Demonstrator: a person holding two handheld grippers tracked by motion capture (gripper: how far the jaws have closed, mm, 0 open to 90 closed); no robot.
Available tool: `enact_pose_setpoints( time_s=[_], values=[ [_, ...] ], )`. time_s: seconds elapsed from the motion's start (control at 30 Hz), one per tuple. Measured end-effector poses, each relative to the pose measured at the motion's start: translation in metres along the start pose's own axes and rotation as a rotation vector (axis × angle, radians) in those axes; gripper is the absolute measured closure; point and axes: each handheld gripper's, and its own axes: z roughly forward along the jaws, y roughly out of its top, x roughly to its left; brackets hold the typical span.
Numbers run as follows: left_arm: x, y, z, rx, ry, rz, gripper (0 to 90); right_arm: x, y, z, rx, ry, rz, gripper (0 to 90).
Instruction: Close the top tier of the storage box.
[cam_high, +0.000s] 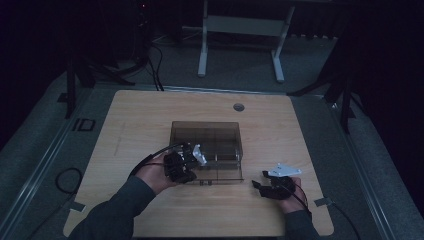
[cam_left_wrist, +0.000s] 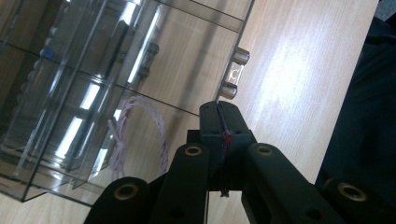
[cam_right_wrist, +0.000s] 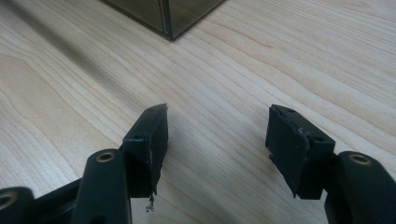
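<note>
On the wooden table (cam_high: 150, 120) stands a smoky transparent organizer box (cam_high: 206, 134) with inner dividers, roughly at the table's middle; the left gripper (cam_high: 192, 161) sits at the box's near left corner in the high view, carried by the person's left hand (cam_high: 152, 175); in the left gripper view its two black jaws are pressed flat together, with no gap between the pads and nothing visibly caught between them apart from a thin red mark at the seam, and their tips lie right against the box's clear front edge, just below a small shiny metal latch (cam_left_wrist: 235, 73) fixed to that edge; through the clear wall beside the jaws a loop of pale pink-and-white twisted cord (cam_left_wrist: 140, 135) lies in one compartment; the right gripper (cam_high: 266, 186) rests well apart from the box, near the table's front right, with its jaws spread wide over bare wood and holding nothing, as the right gripper view shows; a corner of the box (cam_right_wrist: 168, 14) stands ahead of it.
</note>
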Motion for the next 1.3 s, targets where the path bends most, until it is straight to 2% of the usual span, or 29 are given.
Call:
enact_pose_setpoints(
  time_s=[0.33,0.7,1.13,1.3],
  values=[
    [-0.006,-0.003,0.006,-0.011,-0.013,-0.005,90.0,0.000,0.000,0.000,0.000,0.000,0.000,39.2],
    [-0.010,-0.002,0.016,0.014,-0.022,0.009,90.0,0.000,0.000,0.000,0.000,0.000,0.000,39.2],
    [-0.013,0.000,0.024,0.044,-0.010,0.024,90.0,0.000,0.000,0.000,-0.001,0.000,0.002,39.2],
    [-0.013,-0.001,0.027,0.050,-0.015,0.019,90.0,0.000,0.000,0.000,-0.001,0.000,0.001,39.2]
  ],
)
